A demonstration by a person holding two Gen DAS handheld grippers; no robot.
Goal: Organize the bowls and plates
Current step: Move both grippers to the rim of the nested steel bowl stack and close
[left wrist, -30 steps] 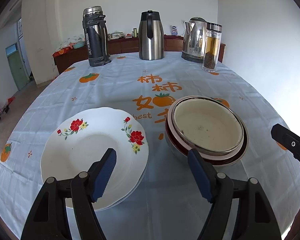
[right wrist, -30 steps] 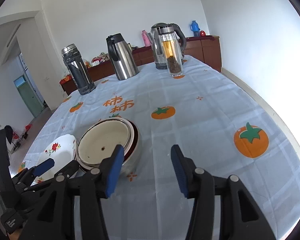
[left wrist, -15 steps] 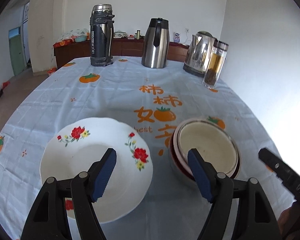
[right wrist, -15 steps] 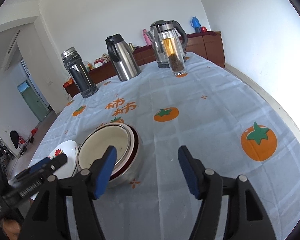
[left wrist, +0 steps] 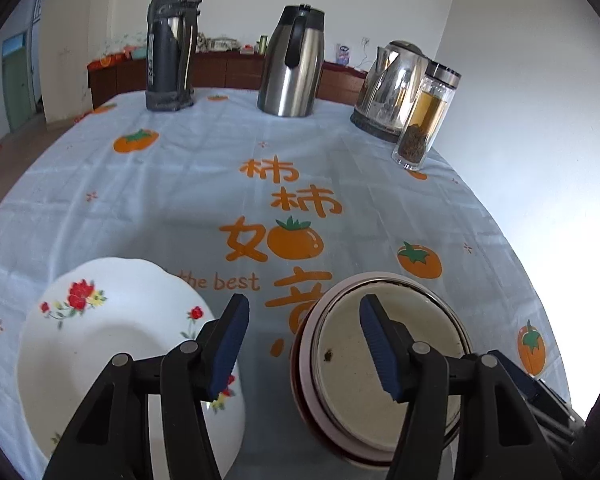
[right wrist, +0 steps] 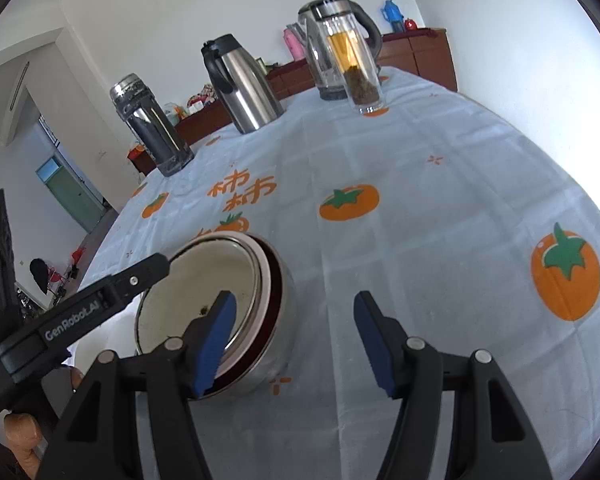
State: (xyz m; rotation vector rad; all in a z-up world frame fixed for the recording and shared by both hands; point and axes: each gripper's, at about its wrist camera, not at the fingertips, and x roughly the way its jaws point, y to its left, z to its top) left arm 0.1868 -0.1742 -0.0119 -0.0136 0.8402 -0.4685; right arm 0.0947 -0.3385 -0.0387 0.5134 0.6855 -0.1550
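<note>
On the desk [left wrist: 180, 184], covered by a pale blue cloth printed with orange persimmons and lettering, the dishes sit near the front edge. A white floral plate [left wrist: 100, 344] with red flowers on its scalloped rim lies at the left, and it looks like more than one plate stacked, though the count is unclear. Just beside it to the right, apart by a strip of cloth, stands a nested stack of bowls [left wrist: 348, 392] — a cream-coloured enamel bowl inside a pinkish one, inside a dark red one with a metal outer wall. A small dark speck shows on the cream bowl's floor.

The left gripper [left wrist: 304, 344] hovers above the gap between plate and bowls, its blue-padded fingers [left wrist: 230, 340] spread wide and holding nothing; one pad appears over the plate's right rim, the other over the bowl stack.

From the right wrist view, the right gripper [right wrist: 292, 338] is likewise spread apart and empty — its left pad overlaps the near rim of the bowl stack [right wrist: 236, 280], its right pad is over bare cloth. The left gripper [right wrist: 84, 312] crosses this view from the lower left, over the stack.

At the far end stand a dark thermos flask [left wrist: 172, 44], a steel carafe [left wrist: 294, 64], an electric kettle [left wrist: 392, 88] and a glass tea bottle [left wrist: 424, 120], all upright.
</note>
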